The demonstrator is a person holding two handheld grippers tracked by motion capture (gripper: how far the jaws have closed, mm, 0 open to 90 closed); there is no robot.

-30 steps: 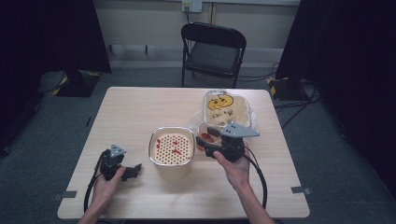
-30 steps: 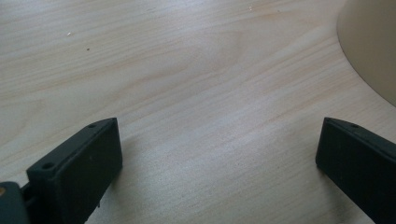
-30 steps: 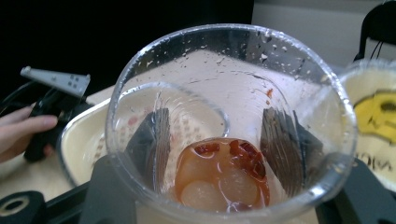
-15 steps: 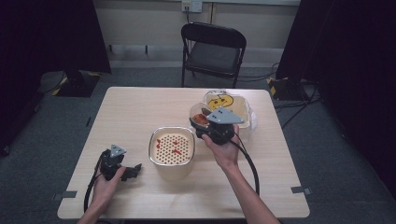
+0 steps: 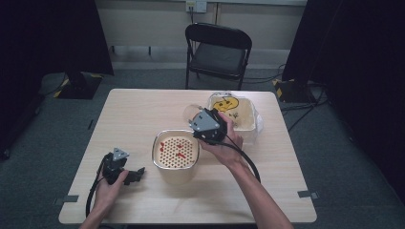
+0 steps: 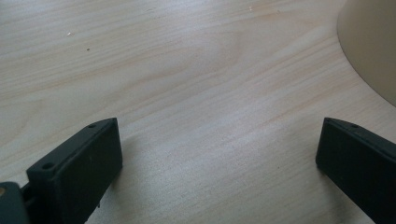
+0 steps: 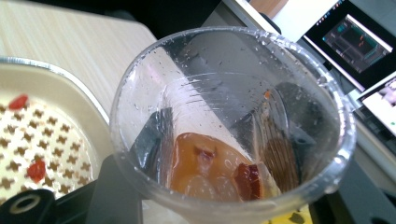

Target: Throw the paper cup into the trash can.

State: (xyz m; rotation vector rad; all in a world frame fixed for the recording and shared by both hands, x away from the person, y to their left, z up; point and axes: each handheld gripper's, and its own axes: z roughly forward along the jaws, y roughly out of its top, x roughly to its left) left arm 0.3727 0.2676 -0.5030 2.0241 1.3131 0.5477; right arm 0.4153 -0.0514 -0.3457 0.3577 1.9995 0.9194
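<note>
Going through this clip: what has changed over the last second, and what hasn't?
The right gripper, shut on the clear plastic cup, has swung from the near side of the yellow-printed tray leftward and away from the person, so the cup now hangs between the tray and the perforated strainer bowl. The left gripper stayed open, resting on the table; bowl and tray did not move.

Right gripper (image 7: 224,154) jaws mostly hidden behind the plastic cup (image 7: 233,126). Strainer (image 7: 42,140) and monitor (image 7: 359,42) cut off by frame edges.
</note>
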